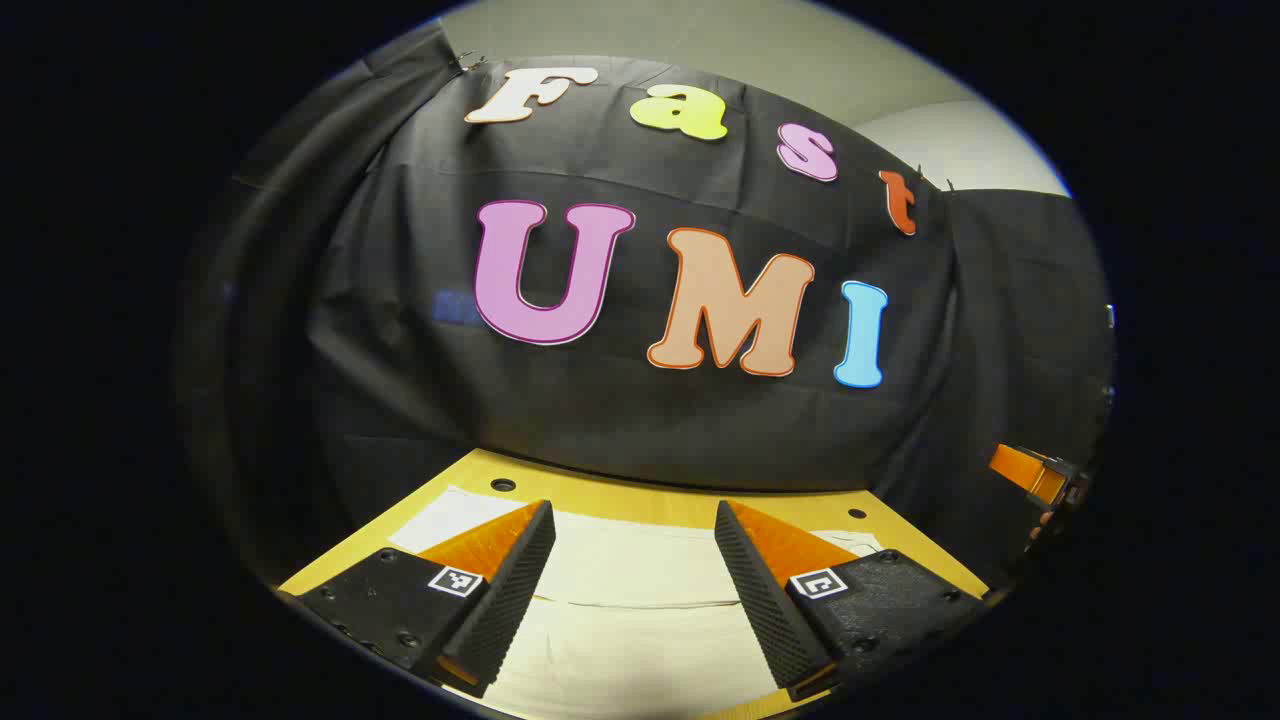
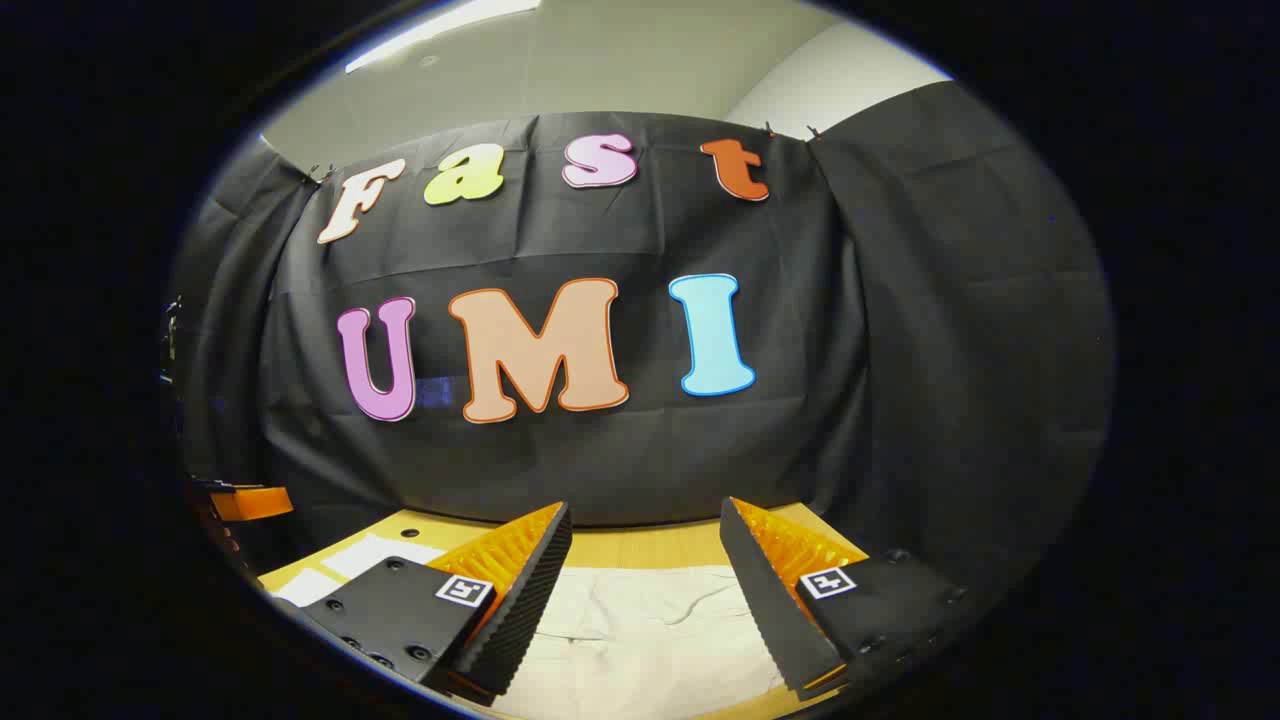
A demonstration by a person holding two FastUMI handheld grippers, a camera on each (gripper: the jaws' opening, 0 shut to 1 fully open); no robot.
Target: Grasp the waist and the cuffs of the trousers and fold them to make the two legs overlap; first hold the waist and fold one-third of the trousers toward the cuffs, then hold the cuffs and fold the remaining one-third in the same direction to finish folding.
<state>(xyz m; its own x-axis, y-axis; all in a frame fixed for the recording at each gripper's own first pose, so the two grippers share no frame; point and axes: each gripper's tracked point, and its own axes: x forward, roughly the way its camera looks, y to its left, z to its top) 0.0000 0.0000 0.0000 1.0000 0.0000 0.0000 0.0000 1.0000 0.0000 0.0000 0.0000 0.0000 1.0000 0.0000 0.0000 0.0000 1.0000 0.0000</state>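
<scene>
Cream-white trousers (image 1: 630, 610) lie flat on a yellow wooden table (image 1: 620, 498); a seam line crosses them between my fingers. My left gripper (image 1: 633, 520) hangs open above the cloth with nothing between its fingers. In the right gripper view the trousers (image 2: 640, 625) show wrinkles and a drawstring near the middle, so this end looks like the waist. My right gripper (image 2: 645, 520) is open above that part, holding nothing. The other gripper (image 1: 1040, 475) shows at the far right edge of the left gripper view, and another gripper (image 2: 245, 500) shows at the left edge of the right gripper view.
The table's far edge (image 2: 640, 545) meets the black cloth wall (image 2: 620, 460) close behind the trousers. Small dark holes (image 1: 503, 485) dot the tabletop near its back edge.
</scene>
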